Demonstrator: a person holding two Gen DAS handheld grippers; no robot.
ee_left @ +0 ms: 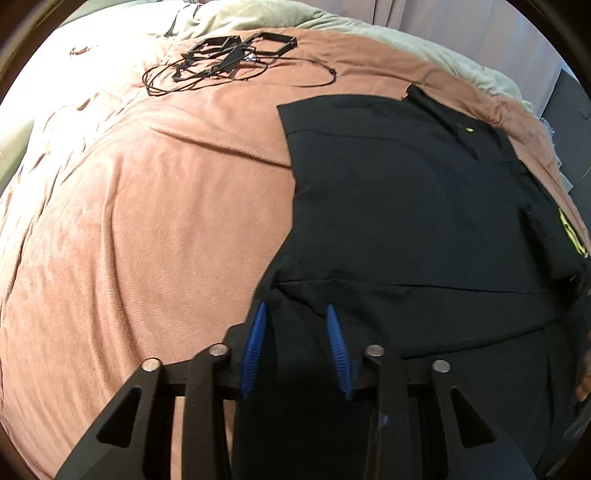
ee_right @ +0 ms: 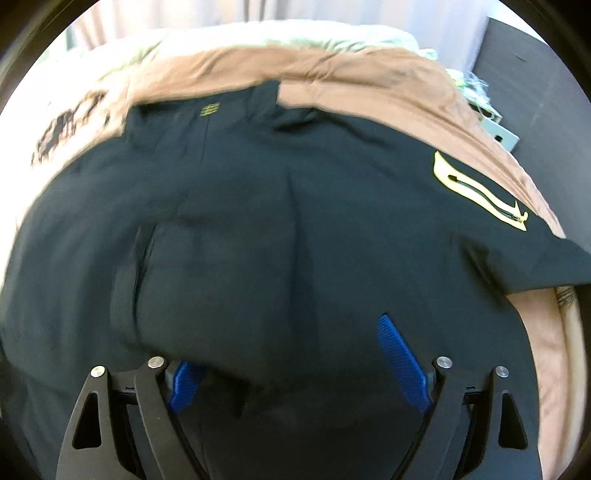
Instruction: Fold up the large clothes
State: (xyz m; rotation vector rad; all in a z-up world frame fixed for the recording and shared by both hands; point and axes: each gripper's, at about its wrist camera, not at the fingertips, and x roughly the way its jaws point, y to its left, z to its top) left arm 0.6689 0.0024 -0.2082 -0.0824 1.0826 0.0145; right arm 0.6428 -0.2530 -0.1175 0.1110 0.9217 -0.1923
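pink-brown blanket point(ee_left: 147, 206), black frames and cord point(ee_left: 236, 55), pale duvet point(ee_left: 258, 16)

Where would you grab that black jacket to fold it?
Probably the near hem of the black jacket, from above. It lies flat on the brown blanket, so only edges offer a pinchable fold. The left gripper already straddles that edge.

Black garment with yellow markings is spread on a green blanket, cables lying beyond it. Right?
Not quite: the blanket under the black garment is brownish-pink, not green, as the left wrist view shows. The yellow markings and the cables beyond it are there.
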